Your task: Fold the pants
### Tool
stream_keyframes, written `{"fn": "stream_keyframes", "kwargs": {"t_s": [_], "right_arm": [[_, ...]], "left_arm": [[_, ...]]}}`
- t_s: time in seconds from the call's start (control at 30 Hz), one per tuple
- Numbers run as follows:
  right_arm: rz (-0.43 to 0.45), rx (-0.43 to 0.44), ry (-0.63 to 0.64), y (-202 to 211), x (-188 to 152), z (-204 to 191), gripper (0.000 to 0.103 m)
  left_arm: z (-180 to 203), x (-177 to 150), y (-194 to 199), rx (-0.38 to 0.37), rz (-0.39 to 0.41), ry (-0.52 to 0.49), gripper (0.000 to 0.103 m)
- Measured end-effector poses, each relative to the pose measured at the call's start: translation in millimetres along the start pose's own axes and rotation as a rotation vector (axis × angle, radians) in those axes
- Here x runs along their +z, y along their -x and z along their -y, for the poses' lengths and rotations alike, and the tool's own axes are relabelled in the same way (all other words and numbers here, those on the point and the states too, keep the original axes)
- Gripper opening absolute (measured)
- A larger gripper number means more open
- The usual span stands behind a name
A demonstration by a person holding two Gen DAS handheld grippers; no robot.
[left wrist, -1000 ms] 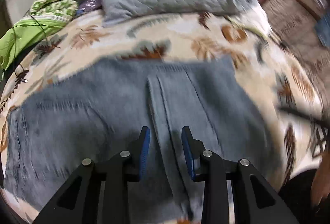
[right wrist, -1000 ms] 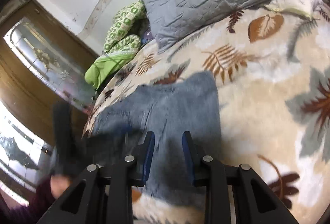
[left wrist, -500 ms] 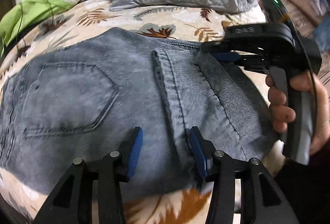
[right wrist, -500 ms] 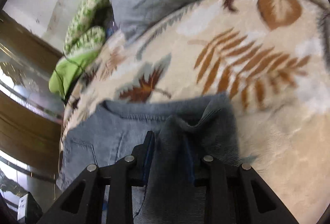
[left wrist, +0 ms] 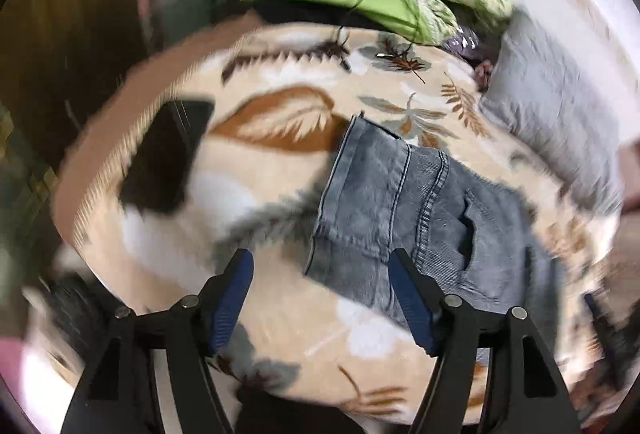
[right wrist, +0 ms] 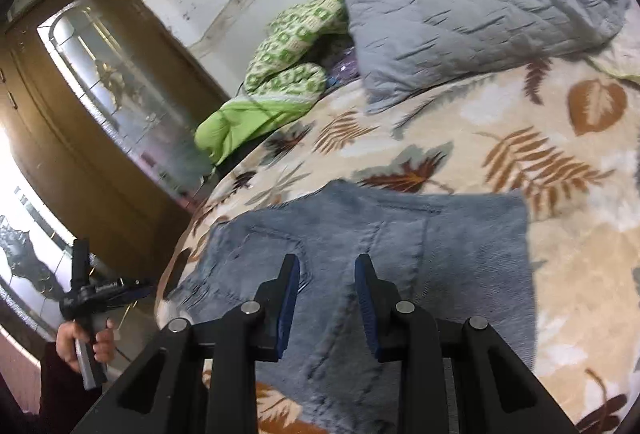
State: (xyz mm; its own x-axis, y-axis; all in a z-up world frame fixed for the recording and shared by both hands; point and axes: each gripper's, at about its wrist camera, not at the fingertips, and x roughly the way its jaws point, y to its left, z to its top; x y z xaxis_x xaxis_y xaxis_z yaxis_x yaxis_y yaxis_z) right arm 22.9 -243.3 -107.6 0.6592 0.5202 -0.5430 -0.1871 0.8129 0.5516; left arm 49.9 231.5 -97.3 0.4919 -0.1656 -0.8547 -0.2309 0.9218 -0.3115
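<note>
Where fabric sat pinched before, right claw [right wrist: 327,298] now gapes empty over pants [right wrist: 400,234], left claw [left wrist: 320,298] spread wider.

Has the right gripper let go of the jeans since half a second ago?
Yes. The right gripper is open and empty, pulled back toward the bed's near edge; against the grey quilt, the jeans now lie flat ahead of it instead of bunched between its pads.

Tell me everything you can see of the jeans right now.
The faded blue-grey denim jeans lie folded into a compact rectangle on the leaf-patterned beige blanket, back pocket and stitched seams facing up. A pocket slit gapes open. Neither the left gripper nor the right gripper holds them; both are open.
</note>
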Motion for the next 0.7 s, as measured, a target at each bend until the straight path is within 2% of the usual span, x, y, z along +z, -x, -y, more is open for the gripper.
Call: {"fn": "stream_keyframes", "kwargs": {"t_s": [0.07,0.2,0.37,0.53,0.7], "right_arm": [[-0.010,0.001,0.006,-4,-2,-4,0.032],[-0.033,-0.001,0.008,-14,-4,-6,0.032],[-0.052,-0.030,0.011,-17,-7,-1,0.032],[-0.049,-0.042,-0.020,-12,-5,9,0.032],[-0.028,-0.046,-0.031,-4,-2,15,0.032]], "left_arm": [[-12,-8,-9,-0.066,-0.065,0.069,0.073],[-11,-20,-34,-0.129,-0.139,0.172,0.073],[-8,-24,-57,-0.243,-0.135,0.302,0.073],[8,-10,-78,-0.272,-0.106,0.304,0.073],[12,-1,-97,-0.255,-0.115,0.344,0.073]]}}
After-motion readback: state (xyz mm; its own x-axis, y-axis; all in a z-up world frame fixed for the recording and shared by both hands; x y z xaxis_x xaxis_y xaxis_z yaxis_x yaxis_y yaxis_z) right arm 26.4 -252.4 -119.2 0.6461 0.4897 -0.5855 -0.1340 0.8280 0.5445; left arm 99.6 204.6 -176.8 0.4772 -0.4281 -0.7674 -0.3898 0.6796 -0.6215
